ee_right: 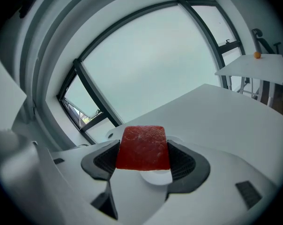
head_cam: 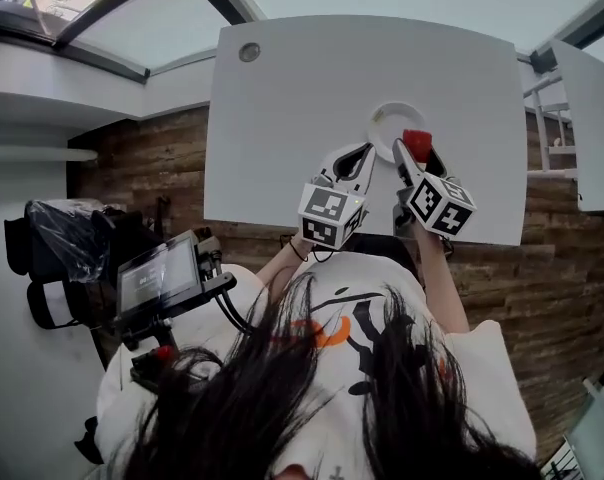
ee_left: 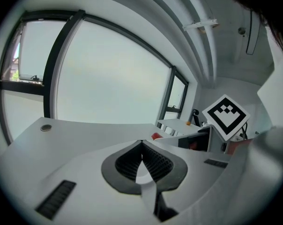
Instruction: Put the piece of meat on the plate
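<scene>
The piece of meat (head_cam: 416, 139), a red slab, is clamped between the jaws of my right gripper (head_cam: 414, 150); in the right gripper view the meat (ee_right: 143, 147) fills the gap of this gripper (ee_right: 143, 150). In the head view it hangs over the near right edge of the small white plate (head_cam: 387, 128) on the white table (head_cam: 302, 118). My left gripper (head_cam: 363, 156) is just left of the plate, and its jaws are shut on nothing (ee_left: 141, 146). From the left gripper view a sliver of the meat (ee_left: 156, 136) shows.
A round cable hole (head_cam: 249, 52) is at the table's far left corner. A second white table (head_cam: 594, 118) stands to the right, with a small orange ball (ee_right: 257, 55) on it. A tripod rig with a screen (head_cam: 167, 273) is beside the person at left.
</scene>
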Motion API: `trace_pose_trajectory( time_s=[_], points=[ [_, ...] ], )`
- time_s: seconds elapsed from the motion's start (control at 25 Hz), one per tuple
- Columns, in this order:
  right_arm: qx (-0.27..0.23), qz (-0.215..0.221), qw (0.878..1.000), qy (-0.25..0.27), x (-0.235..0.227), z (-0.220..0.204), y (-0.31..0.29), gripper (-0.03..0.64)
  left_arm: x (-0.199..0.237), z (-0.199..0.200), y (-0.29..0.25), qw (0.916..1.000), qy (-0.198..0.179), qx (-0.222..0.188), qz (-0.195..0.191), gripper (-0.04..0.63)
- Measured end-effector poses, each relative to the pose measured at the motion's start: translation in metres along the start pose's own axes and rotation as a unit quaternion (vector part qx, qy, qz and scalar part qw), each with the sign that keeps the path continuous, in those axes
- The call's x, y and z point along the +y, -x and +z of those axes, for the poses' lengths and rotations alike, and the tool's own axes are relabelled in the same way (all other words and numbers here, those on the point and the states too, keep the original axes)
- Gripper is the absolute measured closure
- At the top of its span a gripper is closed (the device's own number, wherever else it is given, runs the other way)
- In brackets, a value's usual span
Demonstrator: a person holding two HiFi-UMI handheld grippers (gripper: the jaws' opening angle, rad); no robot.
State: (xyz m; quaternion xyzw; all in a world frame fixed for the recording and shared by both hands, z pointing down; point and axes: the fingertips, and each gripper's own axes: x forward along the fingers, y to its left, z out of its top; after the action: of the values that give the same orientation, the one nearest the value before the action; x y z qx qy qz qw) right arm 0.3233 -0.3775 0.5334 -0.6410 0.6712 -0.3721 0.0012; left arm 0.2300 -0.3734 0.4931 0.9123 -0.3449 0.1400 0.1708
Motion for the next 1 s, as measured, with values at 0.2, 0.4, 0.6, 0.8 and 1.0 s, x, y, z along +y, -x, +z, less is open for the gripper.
trace_pose_trajectory(
  time_s=[0.2,0.4,0.6,0.8,1.0],
  points=[
    [0.048,-0.005,0.998,0.051,-0.019,-0.016,-0.034,0.301,0.004,-0.006,-0.017,0.9998,0.014,0.007,0.013,0.589],
    [0.09,-0.015,0.991,0.095,-0.026,-0.034,-0.064,0.301,0.015,-0.01,-0.021,0.9993,0.026,0.014,0.024,0.589],
    [0.131,-0.034,0.981,0.14,-0.013,-0.041,-0.103,0.301,0.046,-0.005,-0.021,0.9984,0.043,0.027,0.024,0.589],
    [0.152,-0.048,0.972,0.171,-0.018,-0.051,-0.112,0.301,0.05,-0.007,-0.019,0.9987,0.038,0.03,0.015,0.589],
    [0.164,-0.059,0.967,0.187,-0.029,-0.059,-0.11,0.301,0.05,-0.009,-0.018,0.9988,0.036,0.031,0.015,0.589]
  ],
)
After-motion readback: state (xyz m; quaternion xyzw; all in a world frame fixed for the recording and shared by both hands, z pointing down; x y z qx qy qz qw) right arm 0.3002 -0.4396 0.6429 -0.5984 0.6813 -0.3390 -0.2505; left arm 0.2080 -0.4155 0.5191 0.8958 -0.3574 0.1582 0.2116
